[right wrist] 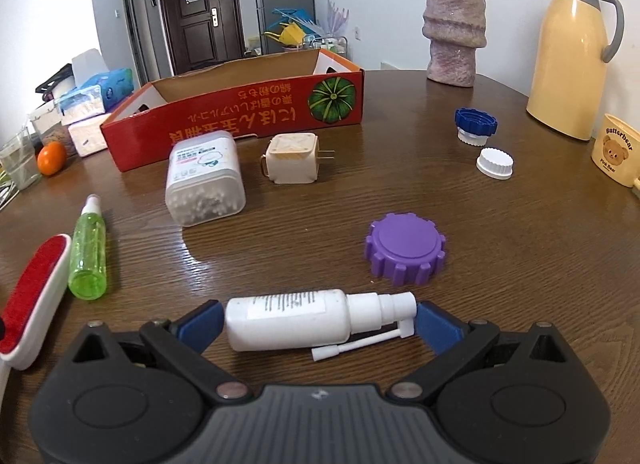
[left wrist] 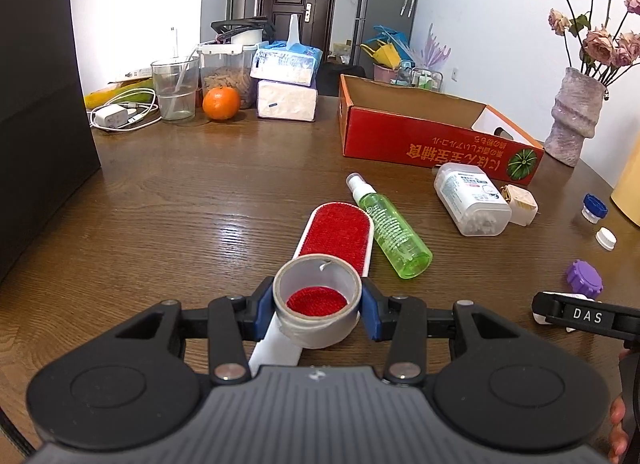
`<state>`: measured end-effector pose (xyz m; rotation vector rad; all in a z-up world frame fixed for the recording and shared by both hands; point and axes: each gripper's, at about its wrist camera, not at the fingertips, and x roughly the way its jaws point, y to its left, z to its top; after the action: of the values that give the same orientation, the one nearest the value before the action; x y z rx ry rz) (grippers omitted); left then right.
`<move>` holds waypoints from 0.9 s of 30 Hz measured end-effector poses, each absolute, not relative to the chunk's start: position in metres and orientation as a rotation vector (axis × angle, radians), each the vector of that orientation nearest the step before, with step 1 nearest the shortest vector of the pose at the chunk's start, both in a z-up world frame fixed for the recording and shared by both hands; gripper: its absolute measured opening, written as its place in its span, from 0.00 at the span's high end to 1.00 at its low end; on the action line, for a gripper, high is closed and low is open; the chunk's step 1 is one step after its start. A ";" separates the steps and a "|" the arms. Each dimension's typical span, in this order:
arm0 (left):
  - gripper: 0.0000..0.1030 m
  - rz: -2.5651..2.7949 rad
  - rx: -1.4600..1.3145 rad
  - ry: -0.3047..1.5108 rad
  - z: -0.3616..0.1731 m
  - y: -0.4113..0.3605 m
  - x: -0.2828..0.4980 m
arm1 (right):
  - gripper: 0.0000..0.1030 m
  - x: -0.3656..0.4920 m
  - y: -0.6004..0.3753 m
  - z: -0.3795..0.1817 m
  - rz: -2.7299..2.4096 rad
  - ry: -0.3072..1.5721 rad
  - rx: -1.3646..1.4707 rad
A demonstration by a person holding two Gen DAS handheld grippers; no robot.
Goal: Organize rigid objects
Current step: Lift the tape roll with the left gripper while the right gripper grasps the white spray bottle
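Left gripper (left wrist: pixel 318 310): blue pads pressed against both sides of a tape roll (left wrist: pixel 317 300), jaws narrowed to the roll's width; the roll sits over the handle end of a red lint brush (left wrist: pixel 335 232), whose red pile shows through the core. Right gripper (right wrist: pixel 320 324): jaws wide, one pad at each end of a white spray bottle (right wrist: pixel 288 320) lying crosswise on the table (right wrist: pixel 520 264); the left pad appears to touch the bottle's base and the right pad sits at the nozzle, though whether it grips cannot be told. Green bottle (left wrist: pixel 394 234) lies just beside the brush; a swab box (right wrist: pixel 204 181) and a plug (right wrist: pixel 290 159) lie near the red carton (right wrist: pixel 240 119), which stands open towards the far side; purple cap (right wrist: pixel 405 248) just beyond the white bottle; blue cap (right wrist: pixel 476 125) and white cap (right wrist: pixel 495 163) farther right; vase (right wrist: pixel 454 29), jug (right wrist: pixel 572 51) and mug (right wrist: pixel 616 155) at the table's edge.
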<state>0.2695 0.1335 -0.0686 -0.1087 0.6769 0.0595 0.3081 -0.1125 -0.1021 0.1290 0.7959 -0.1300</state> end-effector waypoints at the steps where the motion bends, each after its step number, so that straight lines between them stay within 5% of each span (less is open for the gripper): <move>1: 0.57 0.060 -0.110 0.678 -0.069 0.134 0.270 | 0.01 0.309 -0.113 -0.103 -0.126 0.797 0.126; 27: 0.57 0.088 -0.106 0.650 -0.047 0.108 0.265 | 0.06 0.294 -0.132 -0.085 -0.012 0.706 0.109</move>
<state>0.2648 0.1075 -0.0467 -0.1062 0.6504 0.0883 0.2939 -0.1317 -0.0852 0.1088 0.7062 -0.0122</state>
